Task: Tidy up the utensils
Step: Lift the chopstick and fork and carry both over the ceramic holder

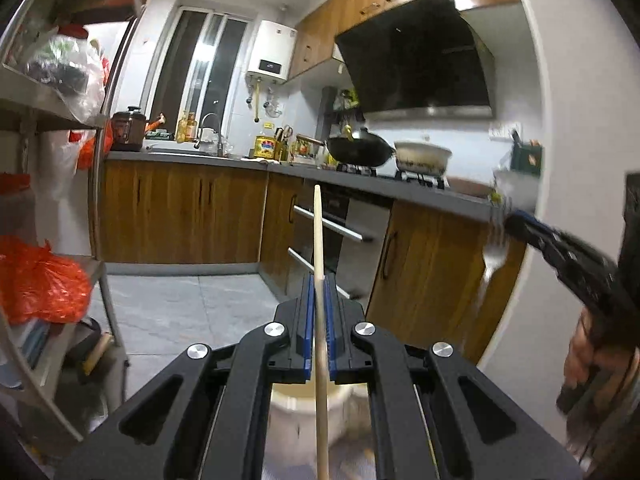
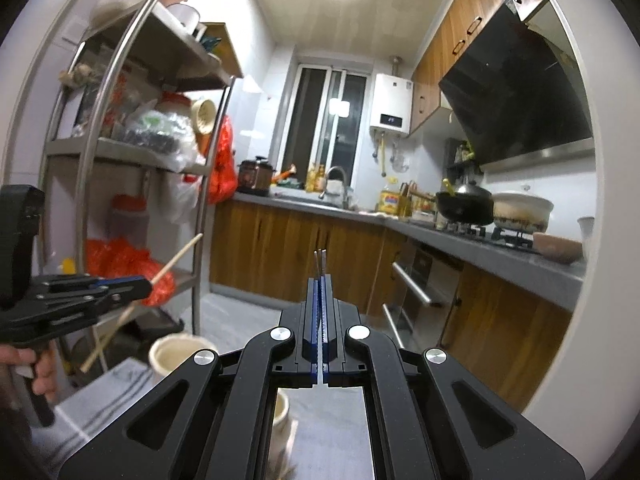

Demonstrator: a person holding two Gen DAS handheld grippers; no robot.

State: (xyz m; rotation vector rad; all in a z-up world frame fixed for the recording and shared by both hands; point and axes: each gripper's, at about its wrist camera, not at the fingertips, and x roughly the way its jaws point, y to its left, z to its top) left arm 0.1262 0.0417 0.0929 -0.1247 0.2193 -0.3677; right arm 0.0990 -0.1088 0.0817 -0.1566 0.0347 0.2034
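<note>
The left gripper [image 1: 318, 292] is clenched on a long pale wooden chopstick [image 1: 319, 248], pinched between its blue pads with the stick running up past the tips and down behind them toward a cream ceramic utensil cup [image 1: 308, 412] directly below. The right gripper [image 2: 321, 280] is clamped on a thin silver metal fork [image 2: 321, 258], whose tines show blurred in the left view; only its narrow end pokes past the fingertips in the right view. A second cream cup [image 2: 280, 410] sits under the right gripper on the grey striped table [image 2: 100, 392].

Both utensils look lifted and ready to drop into holders. To do this well, I would tilt each utensil nearly upright, line its lower end over the cup mouth, lower until it is inside the rim, and only then loosen the grip. Releasing high risks a bounce off the rim or tipping the cup.
</note>
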